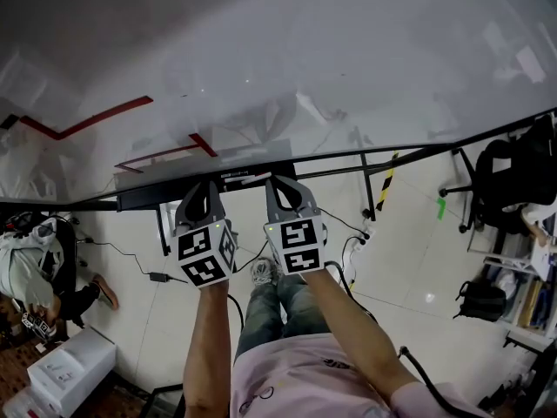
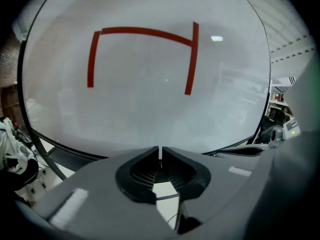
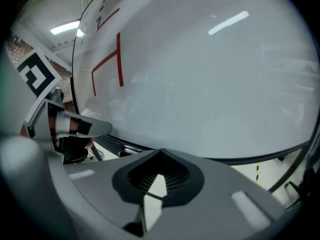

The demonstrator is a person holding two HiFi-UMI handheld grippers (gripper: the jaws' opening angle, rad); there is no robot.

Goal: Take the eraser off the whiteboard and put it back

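Note:
The whiteboard (image 1: pixel 287 50) fills the view ahead, with red marker lines (image 1: pixel 87 120) drawn on it. Those lines show as a bracket (image 2: pixel 145 32) in the left gripper view. A black tray (image 1: pixel 174 190) runs along the board's lower edge, and a pale marker pen (image 1: pixel 254 178) lies on it. A grey strip (image 1: pixel 252 152) sits just above the tray; I cannot tell whether it is the eraser. My left gripper (image 1: pixel 209 184) and right gripper (image 1: pixel 278 181) hang side by side at the tray. Both are shut, with nothing between the jaws (image 2: pixel 160 151) (image 3: pixel 161 151).
The board's black stand legs (image 1: pixel 370 190) reach down to a tiled floor with cables (image 1: pixel 157 275). A seated person (image 1: pixel 35 277) and white boxes (image 1: pixel 70 368) are at the lower left. At the right are a black chair (image 1: pixel 513 177) and a backpack (image 1: pixel 479 299).

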